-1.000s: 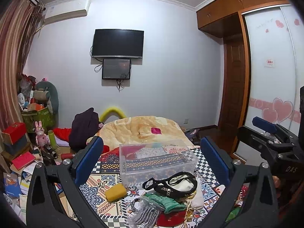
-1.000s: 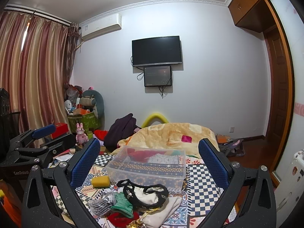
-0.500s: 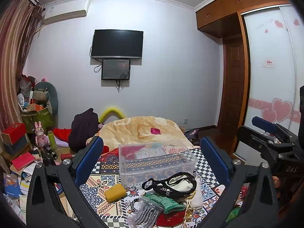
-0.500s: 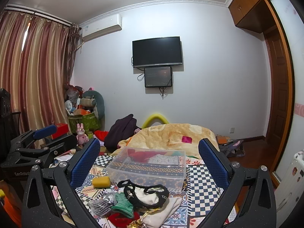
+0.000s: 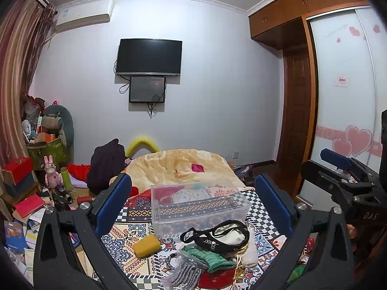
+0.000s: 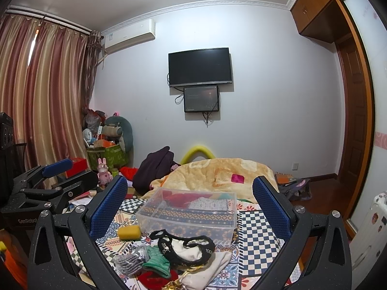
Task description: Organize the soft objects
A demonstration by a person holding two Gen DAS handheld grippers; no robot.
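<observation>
A heap of soft items lies on the patterned bedspread (image 5: 135,213): a black-trimmed white pouch (image 5: 225,235) (image 6: 187,247), green cloth (image 5: 209,258) (image 6: 157,262), a grey knit piece in a bag (image 5: 185,271) (image 6: 129,261), red cloth (image 5: 215,279) and a yellow sponge (image 5: 146,242) (image 6: 129,232). An empty clear plastic box (image 5: 197,207) (image 6: 188,211) stands just behind the heap. My left gripper (image 5: 193,203) and right gripper (image 6: 189,203) are both open and empty, held above the heap.
A beige blanket (image 5: 179,164) covers the far bed. A dark garment (image 5: 106,164) lies at its left. Cluttered boxes, books and a pink rabbit toy (image 5: 50,174) sit at left. A wardrobe (image 5: 343,91) and door (image 5: 295,111) stand at right.
</observation>
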